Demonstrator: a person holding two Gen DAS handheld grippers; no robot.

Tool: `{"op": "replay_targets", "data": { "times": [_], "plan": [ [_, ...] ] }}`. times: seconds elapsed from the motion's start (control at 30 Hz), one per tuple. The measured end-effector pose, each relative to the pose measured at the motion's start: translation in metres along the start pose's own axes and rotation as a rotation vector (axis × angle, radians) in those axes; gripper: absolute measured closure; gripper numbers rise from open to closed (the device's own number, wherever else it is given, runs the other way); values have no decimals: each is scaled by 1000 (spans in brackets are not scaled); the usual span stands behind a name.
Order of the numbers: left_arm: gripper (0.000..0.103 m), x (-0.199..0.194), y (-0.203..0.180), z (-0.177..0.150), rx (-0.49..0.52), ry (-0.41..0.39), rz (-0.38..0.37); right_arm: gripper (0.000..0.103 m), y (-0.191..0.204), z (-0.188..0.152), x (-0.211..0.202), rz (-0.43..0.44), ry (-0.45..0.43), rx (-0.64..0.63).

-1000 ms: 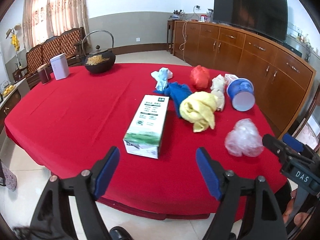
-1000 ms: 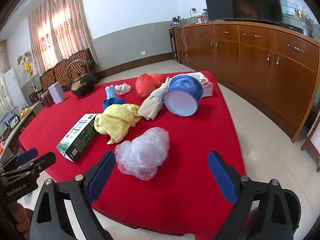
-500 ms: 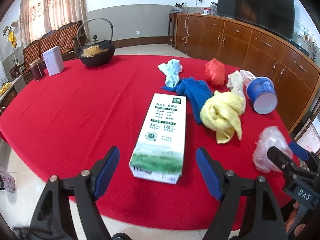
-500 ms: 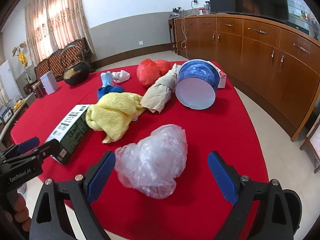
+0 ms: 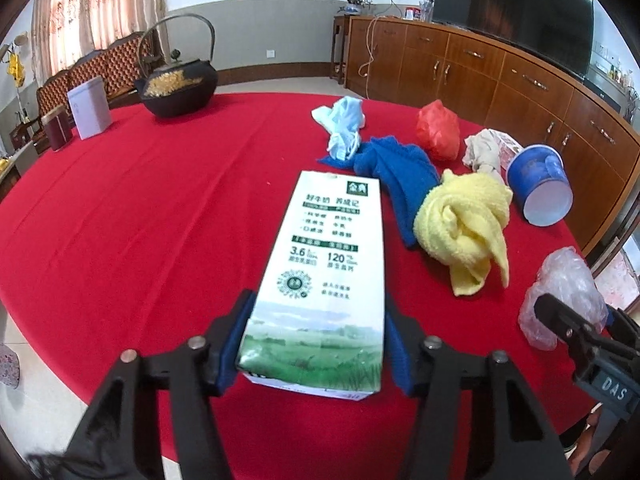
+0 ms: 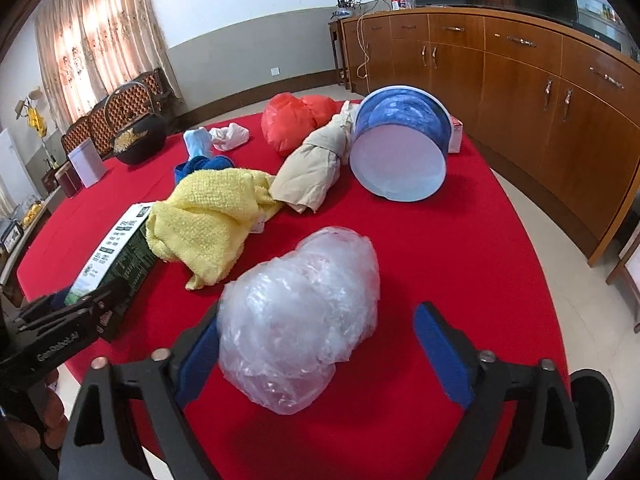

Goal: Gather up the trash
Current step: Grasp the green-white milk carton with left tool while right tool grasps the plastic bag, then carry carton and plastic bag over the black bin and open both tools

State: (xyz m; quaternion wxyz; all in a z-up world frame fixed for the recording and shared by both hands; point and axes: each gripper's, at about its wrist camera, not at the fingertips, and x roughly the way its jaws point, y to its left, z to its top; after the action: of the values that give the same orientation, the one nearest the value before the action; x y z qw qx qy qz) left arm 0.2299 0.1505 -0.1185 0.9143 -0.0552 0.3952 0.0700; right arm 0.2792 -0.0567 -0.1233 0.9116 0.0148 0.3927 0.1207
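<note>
A white and green milk carton (image 5: 332, 240) lies flat on the red tablecloth (image 5: 140, 220). My left gripper (image 5: 318, 304) is closing on its near end, and both blue pads touch its sides. A crumpled clear plastic bag (image 6: 304, 320) sits near the table's front edge, between the fingers of my right gripper (image 6: 320, 312). That gripper's jaws are also closing: the left pad (image 6: 196, 356) touches the bag, while the right pad (image 6: 440, 356) stands clear of it. The carton (image 6: 116, 248) also shows at the left of the right wrist view.
Behind the carton lie a yellow cloth (image 5: 464, 224), a blue cloth (image 5: 396, 168), a red bag (image 5: 438, 128), a beige rag (image 5: 482, 150), a pale blue mask (image 5: 344, 124) and a tipped blue paper cup (image 5: 540, 188). A black kettle (image 5: 178, 84) and a white tin (image 5: 90, 108) stand far left. Wooden cabinets (image 5: 500, 76) line the right.
Both grippers moved forward and down over the table edge. The left jaws narrowed onto the carton's near end. The right jaws narrowed around the plastic bag.
</note>
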Motion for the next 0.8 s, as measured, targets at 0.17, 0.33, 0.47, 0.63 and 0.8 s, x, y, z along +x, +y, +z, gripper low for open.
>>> {"op": "replay_targets", "data": {
  "times": [0.17,0.33,0.47,0.63,0.8],
  "plan": [
    [45,-2,3,-1,-18,-10,-20,49,3,-1,2,19,9,-13],
    [45,-17,8,-1,-41,-47,-20,51,3,-2,-6,38,-11,-22],
    [46,-31,11,1,-57,-70,-20,51,0,-3,-14,47,-24,-18],
    [46,-55,3,0,-40,-99,-42,51,-5,-6,-34,48,-67,-28],
    [47,-72,-15,-7,-18,-106,-76,51,-16,-12,-50,39,-78,-34]
  ]
}}
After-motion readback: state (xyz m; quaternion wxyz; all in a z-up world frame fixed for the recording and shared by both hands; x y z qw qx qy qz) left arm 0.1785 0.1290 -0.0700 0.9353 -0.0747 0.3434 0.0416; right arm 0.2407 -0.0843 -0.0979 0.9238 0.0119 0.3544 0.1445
